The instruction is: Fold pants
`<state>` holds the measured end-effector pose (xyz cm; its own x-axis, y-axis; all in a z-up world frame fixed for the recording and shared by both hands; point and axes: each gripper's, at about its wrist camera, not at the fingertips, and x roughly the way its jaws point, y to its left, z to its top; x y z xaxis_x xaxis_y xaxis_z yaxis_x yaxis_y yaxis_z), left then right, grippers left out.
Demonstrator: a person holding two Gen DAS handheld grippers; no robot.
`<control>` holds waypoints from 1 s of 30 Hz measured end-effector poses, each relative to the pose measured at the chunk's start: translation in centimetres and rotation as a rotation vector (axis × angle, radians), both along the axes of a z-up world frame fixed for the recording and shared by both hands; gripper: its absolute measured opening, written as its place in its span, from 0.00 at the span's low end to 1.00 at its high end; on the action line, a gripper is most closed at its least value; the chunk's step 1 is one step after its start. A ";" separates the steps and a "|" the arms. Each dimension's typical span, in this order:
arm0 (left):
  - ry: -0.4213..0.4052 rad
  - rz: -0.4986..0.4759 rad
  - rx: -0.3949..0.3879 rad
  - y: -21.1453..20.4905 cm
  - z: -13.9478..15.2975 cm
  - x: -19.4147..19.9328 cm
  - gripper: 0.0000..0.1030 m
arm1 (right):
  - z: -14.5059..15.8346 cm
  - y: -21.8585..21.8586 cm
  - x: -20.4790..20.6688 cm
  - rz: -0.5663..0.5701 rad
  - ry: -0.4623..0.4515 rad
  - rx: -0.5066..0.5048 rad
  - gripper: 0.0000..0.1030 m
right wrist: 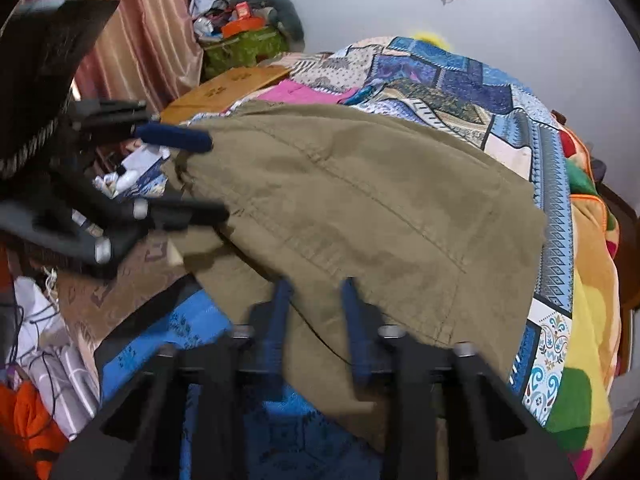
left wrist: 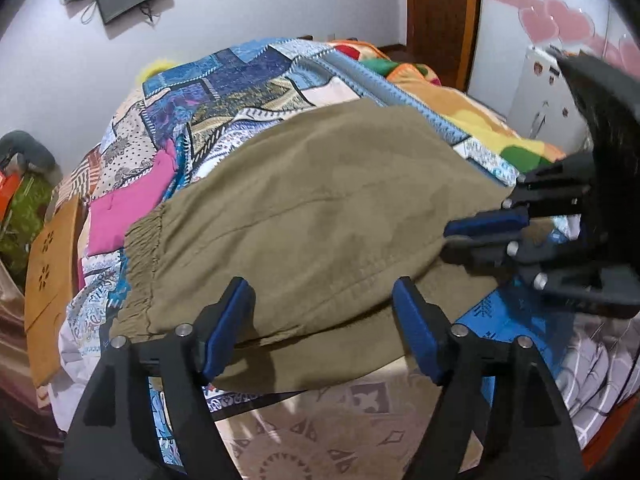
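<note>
Olive-green pants (left wrist: 312, 216) lie folded on the patchwork bedspread (left wrist: 240, 92), elastic waistband (left wrist: 142, 256) toward the left. They also show in the right wrist view (right wrist: 380, 208). My left gripper (left wrist: 324, 328) is open, its blue pads astride the near folded edge, not closed on it. It also shows at the left of the right wrist view (right wrist: 200, 176). My right gripper (right wrist: 316, 328) is partly open, its fingers astride a lower edge of the pants, blurred by motion. In the left wrist view it reaches in from the right (left wrist: 472, 236) at the pants' right end.
A pink cloth (left wrist: 120, 208) and a tan cardboard piece (left wrist: 52, 280) lie left of the pants. A bright blanket (left wrist: 480, 120) is bunched at the right. A pile of bags and clothes (right wrist: 244, 36) stands by the curtain (right wrist: 136, 32). A blue cloth (right wrist: 192, 328) hangs below.
</note>
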<state>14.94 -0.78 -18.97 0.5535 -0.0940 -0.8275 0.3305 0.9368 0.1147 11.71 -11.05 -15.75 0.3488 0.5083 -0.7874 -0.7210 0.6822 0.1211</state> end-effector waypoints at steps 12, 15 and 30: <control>-0.073 0.052 0.061 0.0 1.3 -0.1 0.30 | 2.7 -0.8 -0.2 -0.055 -0.005 0.122 0.06; -0.097 0.045 0.038 0.1 2.5 -0.8 0.27 | 3.6 -1.1 -0.8 -0.052 -0.022 0.131 0.06; 0.013 0.074 -0.070 1.8 0.6 -4.4 0.35 | 2.9 -3.2 -3.3 -0.110 0.028 0.133 0.06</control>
